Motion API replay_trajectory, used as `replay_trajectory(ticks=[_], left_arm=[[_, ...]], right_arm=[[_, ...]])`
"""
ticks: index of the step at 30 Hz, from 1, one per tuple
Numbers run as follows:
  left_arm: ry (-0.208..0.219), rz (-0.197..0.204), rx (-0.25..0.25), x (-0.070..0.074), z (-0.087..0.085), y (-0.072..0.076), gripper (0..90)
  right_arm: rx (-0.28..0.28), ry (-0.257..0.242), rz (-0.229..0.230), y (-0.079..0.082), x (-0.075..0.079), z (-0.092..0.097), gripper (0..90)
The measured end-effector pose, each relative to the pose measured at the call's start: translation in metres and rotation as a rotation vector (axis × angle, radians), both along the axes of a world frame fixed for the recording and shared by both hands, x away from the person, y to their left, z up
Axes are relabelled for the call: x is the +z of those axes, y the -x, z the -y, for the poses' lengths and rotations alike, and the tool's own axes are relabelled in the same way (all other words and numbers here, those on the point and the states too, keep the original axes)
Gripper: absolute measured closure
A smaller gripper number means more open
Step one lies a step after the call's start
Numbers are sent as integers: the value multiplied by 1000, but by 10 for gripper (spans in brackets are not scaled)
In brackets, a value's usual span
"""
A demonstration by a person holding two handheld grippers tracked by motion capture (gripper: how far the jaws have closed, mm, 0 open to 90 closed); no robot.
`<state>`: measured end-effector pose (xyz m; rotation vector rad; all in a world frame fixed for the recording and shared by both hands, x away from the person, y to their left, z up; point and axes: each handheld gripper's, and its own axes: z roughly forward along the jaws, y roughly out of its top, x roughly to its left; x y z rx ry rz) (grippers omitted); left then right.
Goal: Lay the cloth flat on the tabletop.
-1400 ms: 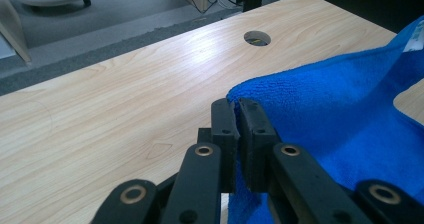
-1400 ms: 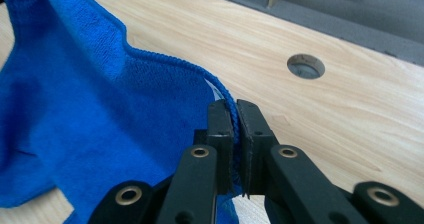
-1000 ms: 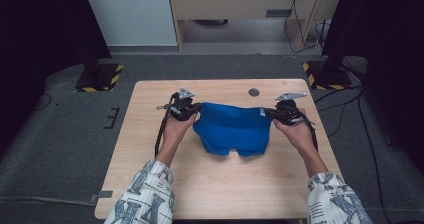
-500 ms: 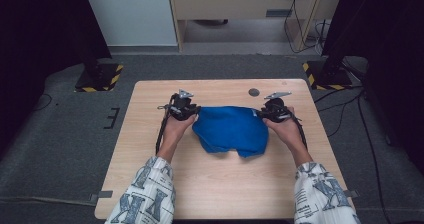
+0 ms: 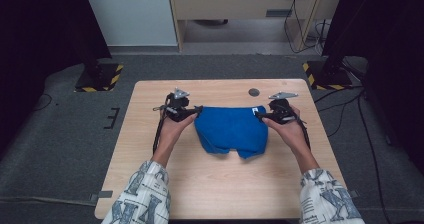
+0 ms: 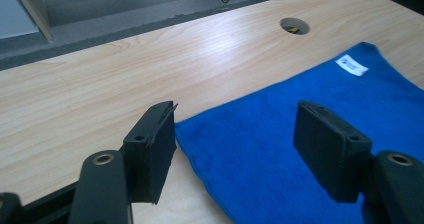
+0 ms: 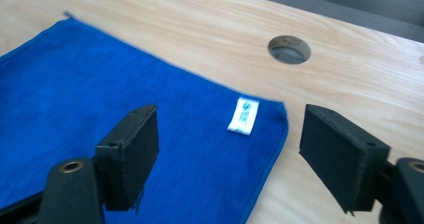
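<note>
High view: blue cloth (image 5: 230,130) at frame centre on wooden counter (image 5: 220,189); left gripper (image 5: 196,112) at its upper-left corner, right gripper (image 5: 259,115) at its upper-right corner; round hole (image 5: 254,92) above the cloth.

Left gripper view: fingers (image 6: 150,149) spread wide, straddling the cloth's corner edge, pinching nothing; white label (image 6: 351,65) at upper right.

Right gripper view: fingers (image 7: 131,154) spread wide above the labelled corner, cloth filling the left of the frame, hole at upper centre.
</note>
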<state>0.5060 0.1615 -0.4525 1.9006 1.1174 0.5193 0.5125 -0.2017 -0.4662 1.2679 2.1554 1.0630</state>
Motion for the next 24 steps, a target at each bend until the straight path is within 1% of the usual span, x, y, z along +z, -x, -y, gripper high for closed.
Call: replay_trajectory(ticks=[1,2,3,4,5,7,8,10,12,13,14,17,20,21,22,23,24], left_arm=[[2,7,-5,1,0,6,321],[1,9,-10,1,0,10,319],[6,15,-19,1,-1,17,313],[13,21,-20,0,-1,21,304],[16,26,-25,0,-1,25,300],[12,28,-35,-1,-1,36,278],[17,26,-45,-2,0,39,265],[30,37,-65,-4,0,48,258],[43,41,-69,-6,0,54,249],[51,40,-80,-7,0,57,240],[61,37,-87,-8,0,59,230],[68,34,-103,-11,0,65,205],[81,32,-121,-13,1,72,191],[78,30,-128,-13,2,74,183],[75,33,-130,-14,2,76,175],[80,33,-134,-15,3,79,174],[95,20,-140,-16,3,82,173]], right_arm=[[9,1,2,4,0,1,226],[16,-12,4,10,1,1,228],[22,-18,6,14,1,2,239],[36,-21,16,22,2,2,266],[37,-26,20,26,3,2,287],[56,-38,33,36,4,2,354],[67,-37,39,40,4,2,374],[79,-38,43,50,4,1,422],[87,-40,46,57,3,1,455],[91,-46,48,60,2,1,480],[98,-52,39,63,1,1,498],[112,-58,38,69,-4,1,534],[119,-77,39,77,-8,0,571],[124,-80,45,80,-9,0,585],[129,-82,46,83,-9,-1,592],[138,-84,51,85,-10,-2,593],[148,-93,49,89,-10,-2,592]])
